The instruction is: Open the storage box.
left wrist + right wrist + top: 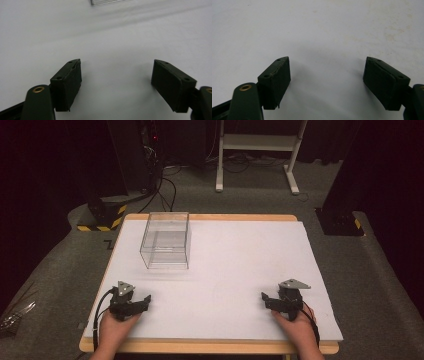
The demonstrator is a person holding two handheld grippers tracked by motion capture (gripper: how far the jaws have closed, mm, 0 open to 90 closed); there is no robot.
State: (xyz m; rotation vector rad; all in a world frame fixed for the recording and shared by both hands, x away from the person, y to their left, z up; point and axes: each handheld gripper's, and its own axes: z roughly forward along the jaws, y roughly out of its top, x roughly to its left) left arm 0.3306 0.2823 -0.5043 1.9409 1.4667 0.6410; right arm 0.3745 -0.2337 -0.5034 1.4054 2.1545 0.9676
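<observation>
Both tools rest at the near edge of the table [230, 270], one at each corner. The left gripper [141, 303] has its jaws spread wide with nothing between them; the right gripper [270, 300] likewise stands apart and empty. The clear box [166, 241] stands upright at the far left of the white surface, well apart from both, nearer the left one. Judged stage: start, nothing grasped. Next move calls for a forward reach to the box. Path between is unobstructed; its smooth walls may slip
</observation>
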